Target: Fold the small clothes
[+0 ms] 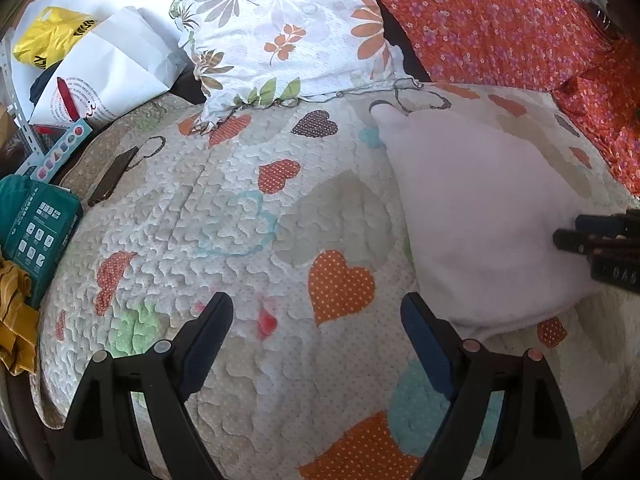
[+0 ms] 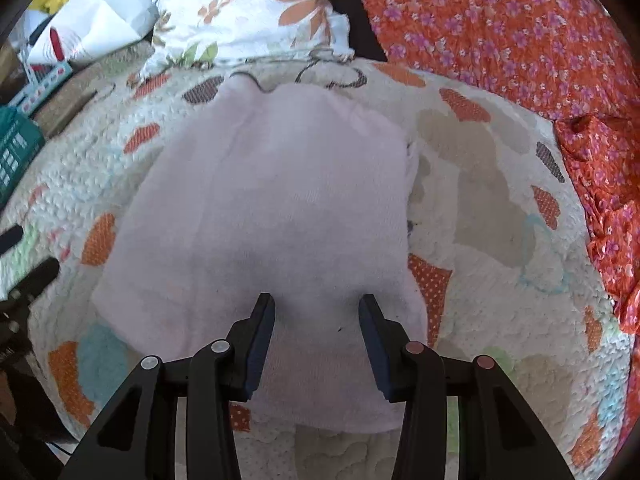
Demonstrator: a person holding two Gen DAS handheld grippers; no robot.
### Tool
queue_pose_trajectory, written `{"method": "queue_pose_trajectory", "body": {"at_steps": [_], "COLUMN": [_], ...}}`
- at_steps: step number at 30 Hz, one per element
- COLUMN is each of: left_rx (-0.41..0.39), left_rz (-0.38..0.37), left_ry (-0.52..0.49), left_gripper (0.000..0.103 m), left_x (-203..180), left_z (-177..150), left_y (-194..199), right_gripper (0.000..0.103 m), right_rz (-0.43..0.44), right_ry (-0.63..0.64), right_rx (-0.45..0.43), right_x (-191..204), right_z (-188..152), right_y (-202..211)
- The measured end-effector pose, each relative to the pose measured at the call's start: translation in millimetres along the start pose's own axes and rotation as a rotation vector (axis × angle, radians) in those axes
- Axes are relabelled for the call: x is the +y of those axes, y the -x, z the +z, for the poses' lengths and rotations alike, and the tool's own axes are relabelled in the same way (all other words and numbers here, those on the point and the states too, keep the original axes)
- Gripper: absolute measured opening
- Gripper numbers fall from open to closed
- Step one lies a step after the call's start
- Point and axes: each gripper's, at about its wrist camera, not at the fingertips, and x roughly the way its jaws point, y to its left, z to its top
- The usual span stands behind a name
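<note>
Right gripper [image 2: 316, 312] jaws half-parted over the near part of the pale pink garment [image 2: 272, 184], fingertips at the cloth with fabric between them but pads not visibly pinching it, so released; the garment lies flat on the heart-print quilt [image 2: 480, 184], its far corner near the floral pillow [image 2: 240, 4]. Left gripper [image 1: 316, 312] jaws spread wide, nothing between them, over bare quilt [image 1: 208, 208] just beside the garment's [image 1: 472, 216] near edge. Orange flowered fabric [image 1: 500, 20] bunched beyond the quilt, white paper bag [image 1: 116, 64], yellow bag [image 1: 48, 36] and green box [image 1: 36, 224] off to the side.
</note>
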Motion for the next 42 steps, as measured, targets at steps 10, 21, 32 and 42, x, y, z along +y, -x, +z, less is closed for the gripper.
{"method": "queue_pose_trajectory", "body": {"at_steps": [10,21,32,42], "left_rx": [0.041,0.064,-0.056,-0.428], "left_rz": [-0.004,-0.005,0.032,0.085], "left_ry": [-0.008,-0.014,0.017,0.149], "left_gripper": [0.085,0.085,0.086,0.103], "left_x": [-4,-7,-4,21], "left_z": [-4,-7,-8,-5], "left_y": [-8,-12,15,106], "right_gripper": [0.050,0.055,0.055,0.064], "right_rz": [0.034,0.031,0.005,-0.045], "right_ry": [-0.113,-0.100,-0.121,-0.147], "right_rx": [-0.003,-0.009,-0.035,-0.131], "right_x": [-21,-17,-22,-13], "right_z": [-1,-2,-7,-37], "right_y": [6,9,22,68]}}
